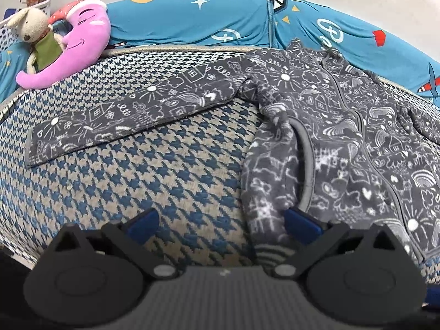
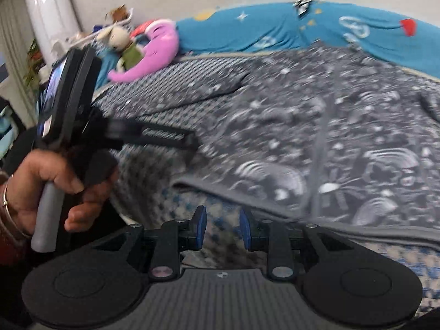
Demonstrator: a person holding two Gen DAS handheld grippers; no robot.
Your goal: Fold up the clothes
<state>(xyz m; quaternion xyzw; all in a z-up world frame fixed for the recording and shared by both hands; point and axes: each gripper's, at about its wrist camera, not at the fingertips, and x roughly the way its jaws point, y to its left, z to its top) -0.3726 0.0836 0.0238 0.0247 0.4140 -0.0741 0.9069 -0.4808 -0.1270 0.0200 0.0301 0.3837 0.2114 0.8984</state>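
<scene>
A dark grey fleece garment (image 1: 343, 126) with white doodle print lies spread on a blue-and-beige houndstooth blanket (image 1: 165, 181). One sleeve (image 1: 123, 118) stretches out flat to the left. The garment's left side is turned over along a grey trimmed edge (image 1: 305, 170). My left gripper (image 1: 222, 224) is open wide, its right pad (image 1: 301, 222) against that turned-over fleece and its left pad over bare blanket. In the blurred right wrist view, my right gripper (image 2: 222, 229) is open with nothing between the pads, just short of the garment's (image 2: 316, 137) hem (image 2: 247, 195).
A pink moon plush (image 1: 79, 41) and a rabbit plush (image 1: 33, 27) lie at the far left, by a white basket (image 1: 11, 27). Blue cartoon-print bedding (image 1: 192, 19) lines the far edge. A person's hand (image 2: 55, 187) holds the other gripper's handle at the left.
</scene>
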